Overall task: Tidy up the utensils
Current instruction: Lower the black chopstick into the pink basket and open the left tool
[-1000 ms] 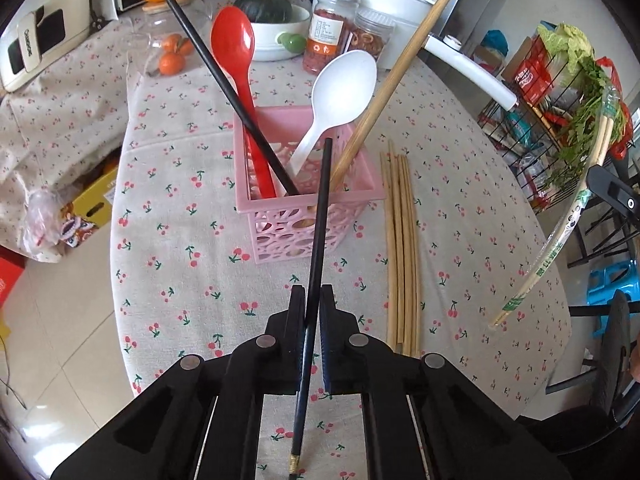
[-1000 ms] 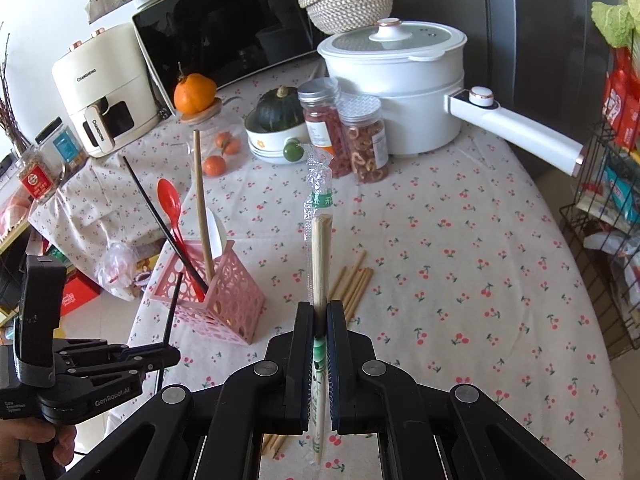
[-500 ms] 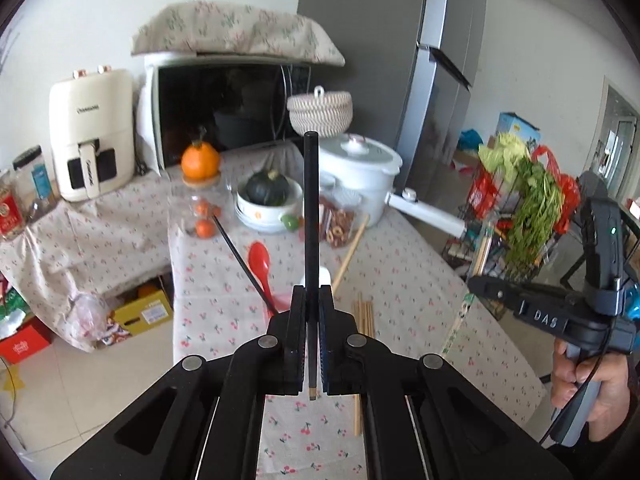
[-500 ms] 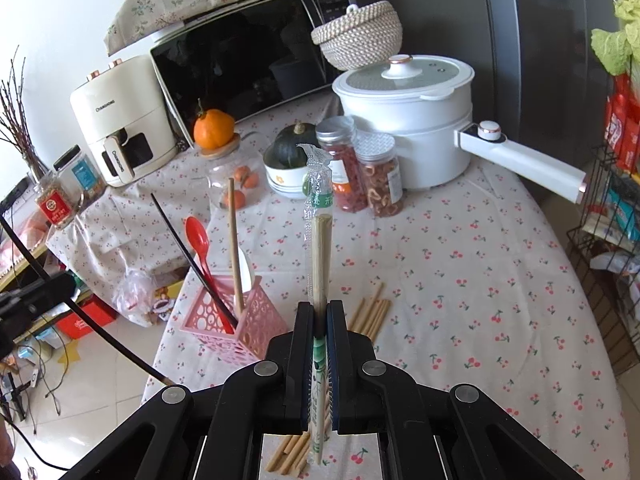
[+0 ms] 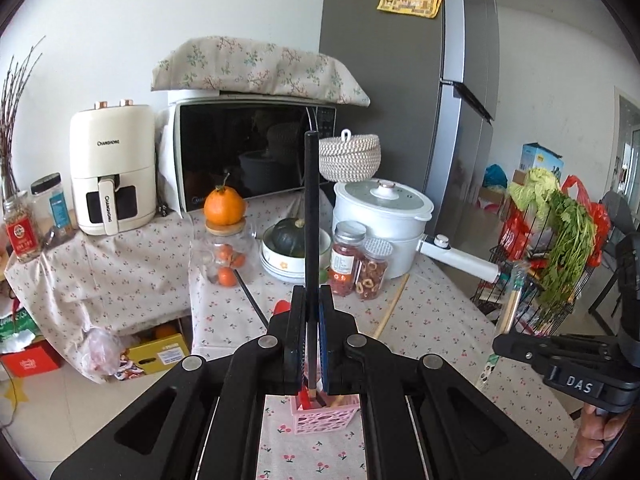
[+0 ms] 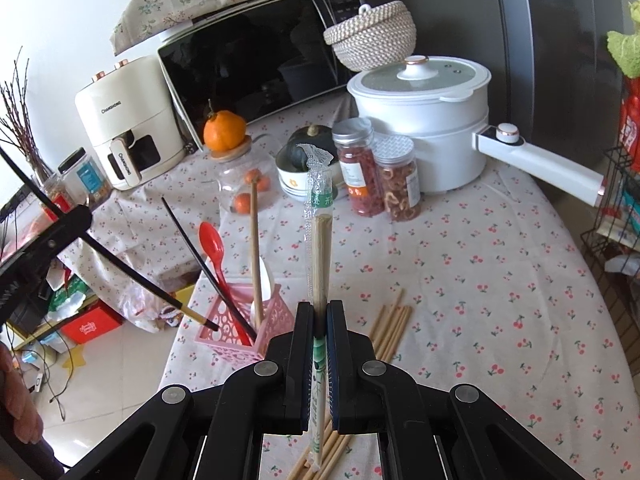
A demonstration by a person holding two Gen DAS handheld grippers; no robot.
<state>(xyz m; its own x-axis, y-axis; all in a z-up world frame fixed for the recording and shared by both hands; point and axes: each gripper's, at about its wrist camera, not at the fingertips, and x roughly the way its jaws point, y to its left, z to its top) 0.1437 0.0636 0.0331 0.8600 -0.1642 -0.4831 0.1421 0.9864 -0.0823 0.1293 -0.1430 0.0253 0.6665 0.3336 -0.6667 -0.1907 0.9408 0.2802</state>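
Left gripper (image 5: 311, 344) clamps black chopstick (image 5: 311, 216), gold tip poised over pink basket (image 6: 224, 334) for drop; our right gripper (image 6: 319, 344) clamps wrapped chopsticks (image 6: 318, 240), queued.

Utensil basket (image 6: 240, 334) sits at the table's (image 6: 480, 280) left edge, loose chopsticks (image 6: 390, 326) lying to its right. Behind them two jars (image 6: 376, 172) stand, the pot (image 6: 424, 108) behind those, the microwave (image 6: 256, 60) further back-left.
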